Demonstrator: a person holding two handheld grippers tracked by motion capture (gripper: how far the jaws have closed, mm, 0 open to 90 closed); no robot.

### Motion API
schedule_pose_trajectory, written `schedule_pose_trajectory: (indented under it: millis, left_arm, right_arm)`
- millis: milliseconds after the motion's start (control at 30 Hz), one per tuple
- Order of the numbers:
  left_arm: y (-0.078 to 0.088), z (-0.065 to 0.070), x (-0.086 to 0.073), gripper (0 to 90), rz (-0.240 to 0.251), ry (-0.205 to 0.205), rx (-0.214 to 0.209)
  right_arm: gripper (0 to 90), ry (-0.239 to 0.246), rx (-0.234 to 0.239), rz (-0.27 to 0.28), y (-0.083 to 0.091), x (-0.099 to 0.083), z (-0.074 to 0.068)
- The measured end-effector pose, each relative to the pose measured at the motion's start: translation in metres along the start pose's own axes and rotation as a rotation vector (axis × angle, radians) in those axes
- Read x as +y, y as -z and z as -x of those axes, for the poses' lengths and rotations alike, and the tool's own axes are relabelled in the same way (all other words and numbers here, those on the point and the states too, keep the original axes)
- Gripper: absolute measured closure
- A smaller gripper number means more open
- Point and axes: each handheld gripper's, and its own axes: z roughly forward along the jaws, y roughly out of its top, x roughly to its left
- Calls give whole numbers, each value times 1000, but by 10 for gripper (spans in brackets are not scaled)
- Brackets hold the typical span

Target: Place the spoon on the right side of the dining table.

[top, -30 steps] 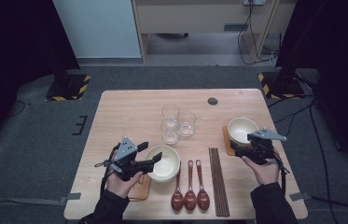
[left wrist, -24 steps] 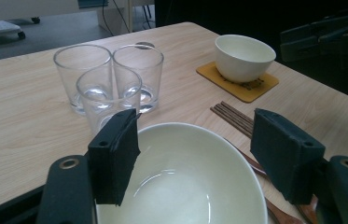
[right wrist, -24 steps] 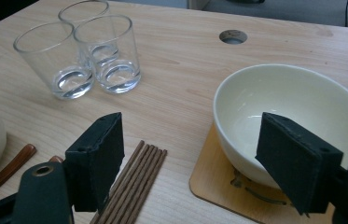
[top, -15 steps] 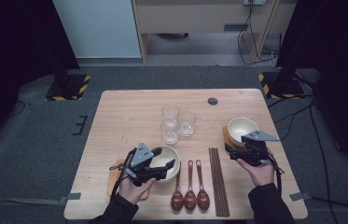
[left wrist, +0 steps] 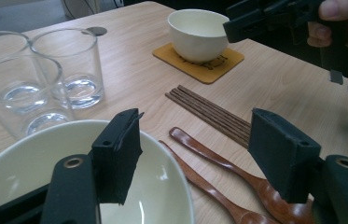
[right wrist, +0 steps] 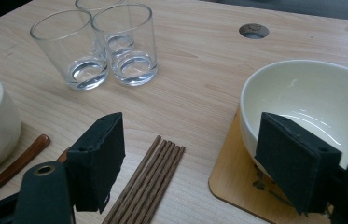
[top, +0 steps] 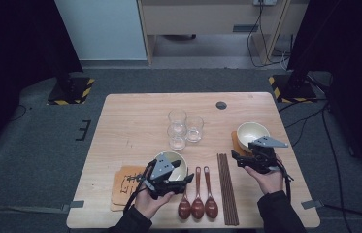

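A cream bowl stands on the table just right of an orange-brown coaster. My left gripper is open at this bowl's near right rim: one jaw hangs inside the bowl, the other outside over the spoons, and neither pad touches. A second cream bowl sits on its own coaster at the right. My right gripper is open just in front of it, one jaw over the chopsticks, the other beside the bowl's wall.
Three empty glasses stand clustered mid-table. Three dark wooden spoons and a bundle of chopsticks lie near the front edge. A round cable hole is at the back. The far left of the table is bare wood.
My left gripper has slid to the right from over the left coaster onto the near bowl's rim. The right gripper and both bowls have stayed put.
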Motion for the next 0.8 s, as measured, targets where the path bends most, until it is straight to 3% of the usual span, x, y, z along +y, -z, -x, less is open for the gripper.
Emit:
schedule_pose_trajectory:
  millis: [800]
  left_arm:
    - [-22, 30, -10, 404, -57, -46, -72]
  right_arm:
    - [245, -4, 40, -11, 3, -8, -12]
